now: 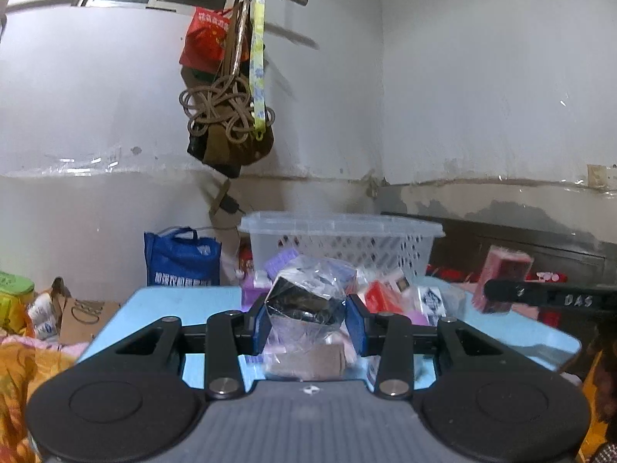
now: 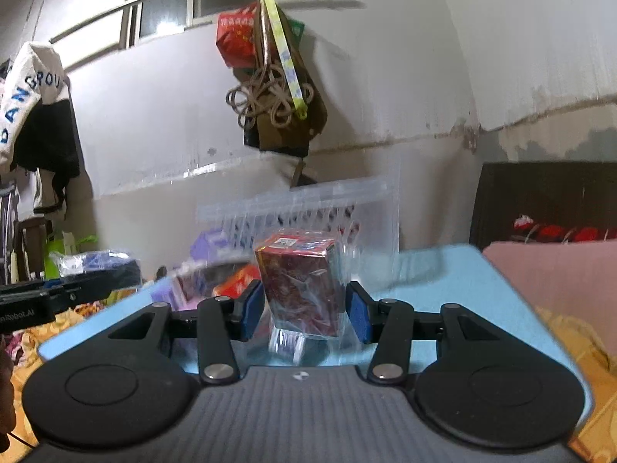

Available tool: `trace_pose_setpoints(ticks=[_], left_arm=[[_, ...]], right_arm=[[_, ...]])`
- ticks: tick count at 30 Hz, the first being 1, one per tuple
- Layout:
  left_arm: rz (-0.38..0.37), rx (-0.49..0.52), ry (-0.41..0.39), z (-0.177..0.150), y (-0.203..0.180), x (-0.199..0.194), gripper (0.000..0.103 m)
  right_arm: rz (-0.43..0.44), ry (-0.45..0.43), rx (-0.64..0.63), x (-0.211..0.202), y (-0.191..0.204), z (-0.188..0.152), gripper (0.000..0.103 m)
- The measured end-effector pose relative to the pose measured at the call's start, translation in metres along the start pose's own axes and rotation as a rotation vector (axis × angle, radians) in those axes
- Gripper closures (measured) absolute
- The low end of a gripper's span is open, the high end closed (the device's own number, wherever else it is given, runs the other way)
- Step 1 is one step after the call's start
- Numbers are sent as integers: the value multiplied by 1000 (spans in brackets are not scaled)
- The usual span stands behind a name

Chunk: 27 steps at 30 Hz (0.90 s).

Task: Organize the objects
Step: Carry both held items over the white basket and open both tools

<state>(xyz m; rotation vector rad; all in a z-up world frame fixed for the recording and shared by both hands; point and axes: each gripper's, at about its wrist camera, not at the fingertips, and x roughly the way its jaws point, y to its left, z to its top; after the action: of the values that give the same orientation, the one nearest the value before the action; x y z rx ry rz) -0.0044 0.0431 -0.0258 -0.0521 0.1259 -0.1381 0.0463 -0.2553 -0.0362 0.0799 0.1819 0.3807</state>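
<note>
- Dark-red box (image 2: 302, 285) in clear wrap stands upright between the blue pads of the right hand-held gripper (image 2: 304, 310), which clamps its sides; it is lifted clear of the blue surface (image 2: 462, 281).
- White lattice basket (image 2: 293, 216) lies straight ahead of that box and a little higher, behind a clear bag; the box's long axis is vertical.
- Left hand-held gripper (image 1: 306, 326) is closed on a crinkled, foil-like packet (image 1: 308, 297) with a dark face, tilted.
- From the left, the basket (image 1: 339, 243) also sits ahead, past a heap of small boxes.
- Neither hand seems clearly nearer the basket.
</note>
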Motion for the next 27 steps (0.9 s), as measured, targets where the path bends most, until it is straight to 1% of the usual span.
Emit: trace_pose_setpoints(ticks=[3,6,7,10,12,14,16,18,19,20,21,22,23,24,27], left_arm=[[0,5,-11,10,5,13,59],[-18,-26,-21,24,13,25,59],[-15,-20,-34,31,14,28,59],[-25,-11,-63,62,16,49,59],[-27,-8,-74,87,15,72,59],[-37,-13,-51,109,14,107,59],[-42,-15,5,126,11,147,59],[-40,-20,55,132,9,177,57],[-57,-12,77,133,7,190,57],[-60,-4,78,130,5,196,51],[-50,-11,74,125,5,201,32],[-43,-14,79,121,5,205,22],[-33,-19,83,116,6,206,18],[-19,-22,84,112,8,205,18],[6,0,74,101,15,186,18]], right_arm=[[13,-36,-16,5,0,16,53],[26,-53,-29,16,0,31,53],[32,-58,-31,20,-1,37,53],[57,-70,-41,40,-4,63,53],[58,-66,-50,65,-5,84,53],[61,-46,-61,93,-9,100,53],[50,-15,-71,118,-12,111,53],[52,9,-55,139,-17,115,52],[44,7,-71,144,-17,113,50],[29,15,-101,149,-15,110,37],[17,33,-118,154,-14,106,24],[-1,40,-124,156,-13,101,4],[-24,16,-130,154,-12,96,0],[-37,-15,-137,148,-12,89,0],[-10,-46,-105,125,-19,74,0]])
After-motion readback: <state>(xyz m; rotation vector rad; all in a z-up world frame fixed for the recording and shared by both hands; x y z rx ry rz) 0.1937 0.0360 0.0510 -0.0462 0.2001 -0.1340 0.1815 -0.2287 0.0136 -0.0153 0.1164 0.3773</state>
